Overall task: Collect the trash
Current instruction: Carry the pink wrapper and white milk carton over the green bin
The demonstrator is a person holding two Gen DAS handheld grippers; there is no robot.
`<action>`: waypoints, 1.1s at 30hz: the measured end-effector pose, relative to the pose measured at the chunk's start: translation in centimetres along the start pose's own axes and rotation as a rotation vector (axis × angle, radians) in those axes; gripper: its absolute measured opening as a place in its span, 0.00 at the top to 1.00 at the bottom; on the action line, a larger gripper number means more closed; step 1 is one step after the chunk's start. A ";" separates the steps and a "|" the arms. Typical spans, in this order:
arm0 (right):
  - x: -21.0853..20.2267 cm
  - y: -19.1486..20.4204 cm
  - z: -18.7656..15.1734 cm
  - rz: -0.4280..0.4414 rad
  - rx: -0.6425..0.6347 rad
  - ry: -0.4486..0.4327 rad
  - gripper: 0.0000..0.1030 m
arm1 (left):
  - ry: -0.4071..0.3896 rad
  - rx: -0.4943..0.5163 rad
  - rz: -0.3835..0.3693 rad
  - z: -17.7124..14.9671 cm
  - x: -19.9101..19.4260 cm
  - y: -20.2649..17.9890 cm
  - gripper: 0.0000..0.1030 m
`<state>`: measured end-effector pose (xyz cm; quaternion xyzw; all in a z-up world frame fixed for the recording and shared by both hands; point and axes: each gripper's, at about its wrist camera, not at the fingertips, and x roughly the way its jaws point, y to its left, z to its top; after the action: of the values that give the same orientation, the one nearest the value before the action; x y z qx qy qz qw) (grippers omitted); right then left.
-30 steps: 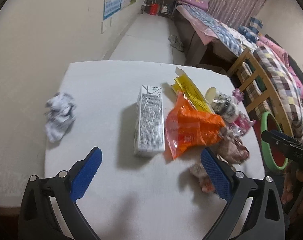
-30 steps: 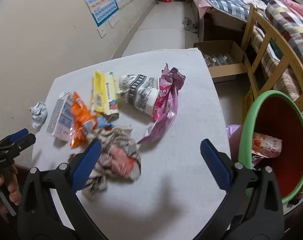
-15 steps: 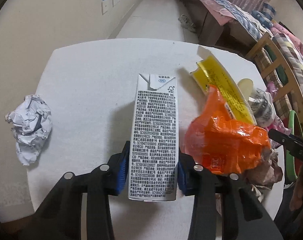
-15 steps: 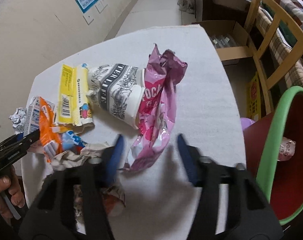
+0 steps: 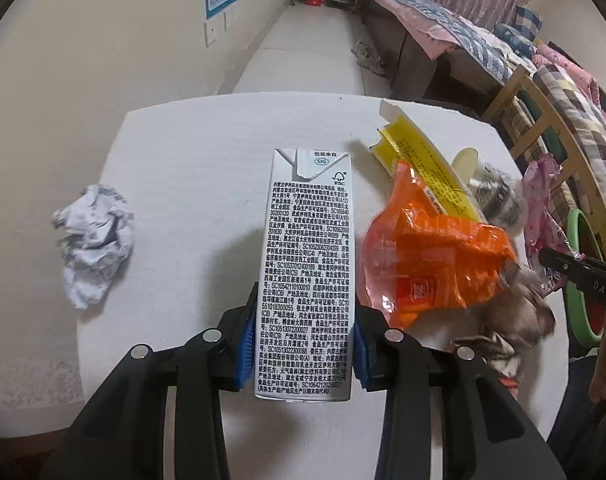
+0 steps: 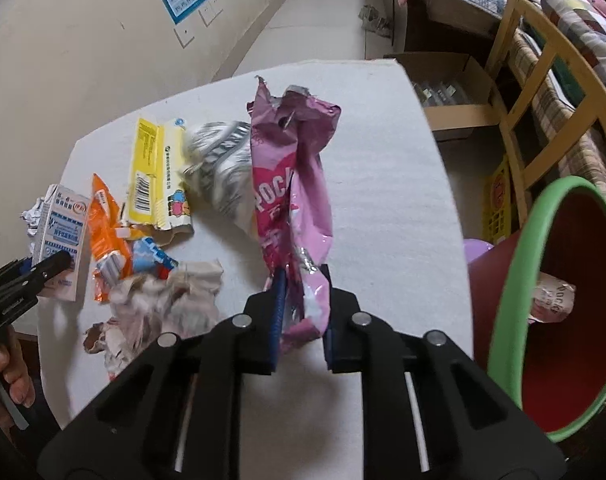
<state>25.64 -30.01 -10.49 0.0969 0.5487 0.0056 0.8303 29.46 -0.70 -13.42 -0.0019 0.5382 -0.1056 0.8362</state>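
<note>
A white milk carton (image 5: 309, 248) lies lengthwise on the white table (image 5: 207, 152), and my left gripper (image 5: 303, 336) is shut on its near end, blue pads pressed on both sides. My right gripper (image 6: 303, 304) is shut on the near end of a pink snack wrapper (image 6: 291, 168), which stretches away over a patterned paper cup (image 6: 223, 168). Between the two lie an orange wrapper (image 5: 431, 264), a flattened yellow box (image 5: 427, 164) and a wad of crumpled paper (image 6: 163, 304). A red bin with a green rim (image 6: 519, 264) stands beside the table on the right and holds a wrapper.
A white crumpled paper ball (image 5: 93, 240) sits alone near the table's left edge. Right of the table are a wooden chair (image 6: 543, 64), an open cardboard box (image 6: 451, 92) on the floor and a bed. A wall runs along the left.
Both grippers came down and forward from wide open. The left closed on the milk carton; the right closed on the pink wrapper's near end.
</note>
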 end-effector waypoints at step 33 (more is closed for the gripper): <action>-11.8 -3.6 -6.8 -0.013 -0.007 -0.144 0.85 | -0.098 0.100 -0.144 -4.3 -8.7 -9.4 0.65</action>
<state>14.42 -33.82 -2.93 0.0908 0.4880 -0.0049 0.8681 20.51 -7.85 -6.28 -0.0041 0.4894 -0.1916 0.8508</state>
